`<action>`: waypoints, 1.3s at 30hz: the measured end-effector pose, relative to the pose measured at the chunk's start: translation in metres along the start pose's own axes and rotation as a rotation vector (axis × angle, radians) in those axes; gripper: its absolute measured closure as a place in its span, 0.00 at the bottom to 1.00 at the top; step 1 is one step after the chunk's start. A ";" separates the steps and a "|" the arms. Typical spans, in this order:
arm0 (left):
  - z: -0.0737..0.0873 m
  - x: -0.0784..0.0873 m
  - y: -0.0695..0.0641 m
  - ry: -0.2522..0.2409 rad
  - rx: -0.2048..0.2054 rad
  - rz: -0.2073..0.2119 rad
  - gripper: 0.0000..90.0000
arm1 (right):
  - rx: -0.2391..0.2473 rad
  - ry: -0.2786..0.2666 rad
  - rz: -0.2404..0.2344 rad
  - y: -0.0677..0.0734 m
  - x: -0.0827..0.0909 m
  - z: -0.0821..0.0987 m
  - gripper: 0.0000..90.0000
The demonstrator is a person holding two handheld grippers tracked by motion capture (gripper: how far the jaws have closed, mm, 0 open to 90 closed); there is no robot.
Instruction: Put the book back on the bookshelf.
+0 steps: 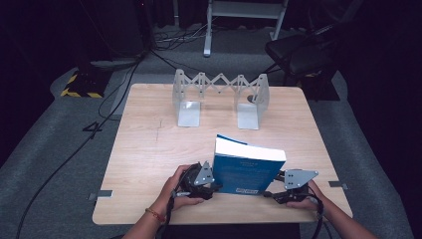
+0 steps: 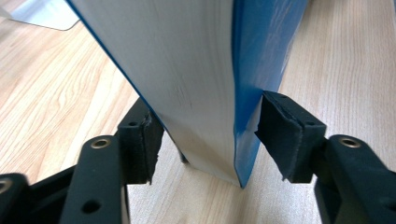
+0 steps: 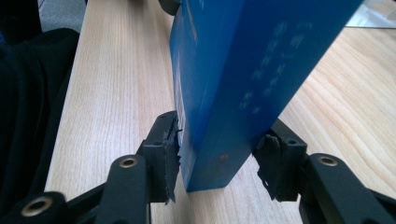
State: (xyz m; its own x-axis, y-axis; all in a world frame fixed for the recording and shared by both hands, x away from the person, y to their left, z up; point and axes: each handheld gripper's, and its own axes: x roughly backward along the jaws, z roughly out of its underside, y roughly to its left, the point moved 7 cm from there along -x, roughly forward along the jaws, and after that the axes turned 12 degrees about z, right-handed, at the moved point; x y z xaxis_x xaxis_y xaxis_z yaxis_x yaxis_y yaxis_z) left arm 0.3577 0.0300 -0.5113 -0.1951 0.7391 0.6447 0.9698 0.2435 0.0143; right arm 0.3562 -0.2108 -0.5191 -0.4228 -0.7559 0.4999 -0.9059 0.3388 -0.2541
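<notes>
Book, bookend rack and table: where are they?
Book (image 1: 246, 172), high view, on its blue front cover.
Rack (image 1: 219, 82), high view, on its zigzag middle.
Table (image 1: 144, 149), high view, on bare wood left of the book.

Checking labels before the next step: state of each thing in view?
blue book: closed, standing on edge on the table, a hand-held gripper at each end.
left hand-held gripper: jaws either side of the book's page edge; can't tell if the pads press.
right hand-held gripper: pads on both covers at the spine end, gripping.
folding book rack: upright at the far side, stretched out, empty.
</notes>
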 end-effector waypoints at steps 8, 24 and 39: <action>0.001 0.001 -0.001 -0.006 -0.007 -0.023 0.46 | -0.051 -0.099 0.010 -0.003 0.007 -0.026 0.55; -0.001 -0.002 -0.001 -0.010 -0.004 -0.069 0.46 | -0.067 -0.247 0.047 -0.007 0.034 -0.090 0.57; -0.005 -0.008 0.003 -0.041 0.005 -0.169 0.53 | -0.088 -0.261 0.100 -0.012 0.050 -0.123 0.65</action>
State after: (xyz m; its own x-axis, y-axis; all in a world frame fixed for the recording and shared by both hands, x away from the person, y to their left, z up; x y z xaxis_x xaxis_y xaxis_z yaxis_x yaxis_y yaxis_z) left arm 0.3632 0.0215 -0.5128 -0.3609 0.7127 0.6015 0.9220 0.3695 0.1154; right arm 0.3431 -0.1840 -0.3896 -0.5007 -0.8308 0.2429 -0.8631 0.4580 -0.2128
